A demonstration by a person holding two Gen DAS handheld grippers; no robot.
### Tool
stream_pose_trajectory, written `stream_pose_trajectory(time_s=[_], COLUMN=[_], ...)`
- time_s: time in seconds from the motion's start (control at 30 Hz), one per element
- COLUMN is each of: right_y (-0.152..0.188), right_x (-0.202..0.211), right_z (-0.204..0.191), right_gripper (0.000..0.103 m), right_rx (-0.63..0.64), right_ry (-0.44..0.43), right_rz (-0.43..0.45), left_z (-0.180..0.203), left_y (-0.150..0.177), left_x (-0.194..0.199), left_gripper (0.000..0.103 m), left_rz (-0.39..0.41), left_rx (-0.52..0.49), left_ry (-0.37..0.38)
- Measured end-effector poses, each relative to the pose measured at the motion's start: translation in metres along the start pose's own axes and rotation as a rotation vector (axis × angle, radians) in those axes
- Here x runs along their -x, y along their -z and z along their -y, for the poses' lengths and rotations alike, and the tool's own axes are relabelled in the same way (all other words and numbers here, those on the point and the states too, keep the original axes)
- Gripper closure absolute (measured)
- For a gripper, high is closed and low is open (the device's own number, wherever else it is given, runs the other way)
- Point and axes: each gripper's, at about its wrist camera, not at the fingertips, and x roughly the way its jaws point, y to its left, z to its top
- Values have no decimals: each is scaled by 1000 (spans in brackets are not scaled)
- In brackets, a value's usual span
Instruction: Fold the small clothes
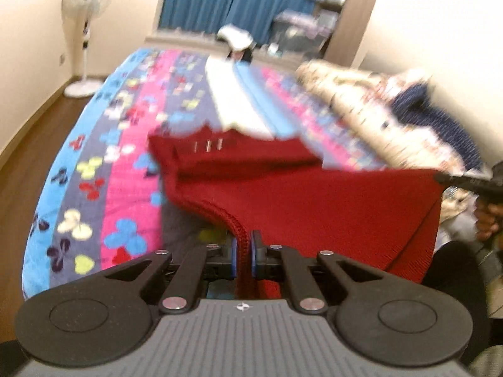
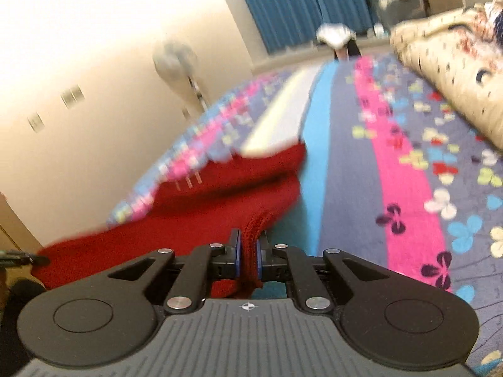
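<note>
A small red knitted garment [image 1: 308, 207] hangs stretched between my two grippers above the bed. My left gripper [image 1: 243, 253] is shut on its ribbed hem, the blue pads pinching the red cloth. In the right wrist view the same red garment [image 2: 201, 216] runs off to the left, and my right gripper [image 2: 249, 256] is shut on another part of its ribbed edge. The far end of the garment, with three small pale marks, still trails near the bedspread. The right gripper's black tip [image 1: 465, 182] shows at the garment's right corner in the left wrist view.
A bedspread [image 1: 125, 163] with pink, blue and grey stripes and clover shapes covers the bed. A cream patterned quilt [image 2: 449, 72] is piled along the right side. A standing fan [image 1: 85, 31] is by the left wall, blue curtains [image 1: 239, 0] behind the bed.
</note>
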Motion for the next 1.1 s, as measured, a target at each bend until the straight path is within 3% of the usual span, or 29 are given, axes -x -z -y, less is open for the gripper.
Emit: stream_pose_trajectory(time_s=[0.1,0.2,0.47,0.6,0.67,0.8,0.93,1.03,1.1], right_y=[-8,-17,-48,-64,-64,-41,-43,-41,-46], right_x=[29,15,-115,-183,-218,-278,-300,-307,-299], right_z=[-2,10,38,56,70,93,107,115,120], right_gripper=[94,94,94,94,94,94,93,81,60], right_rx=[1,-1,-33,-83,-111,-152,-228,-244,-256], right_ry=[-10,9,113,159,200,283,263,285,324], right_rz=[77,58,-90,-123,-137,-219,-219,-233,-185], left_z=[-12,-35,-108,-145,-165,-175,-179,-188,-196], left_y=[-12,-22,-57,-73,-72,-76,-75,-75,-75], left_x=[19,-4,-138,-200,-228,-256,-263,-249,-237], left_gripper=[95,95,95,95,95,94,87,72,68], left_rz=[53,29,-110,-125,-165,-220,-240,-193,-143], left_rx=[51,107,204,275,361,357,369,432,472], left_ry=[28,-15,-134,-143,-148,-168,-172,-155,-173])
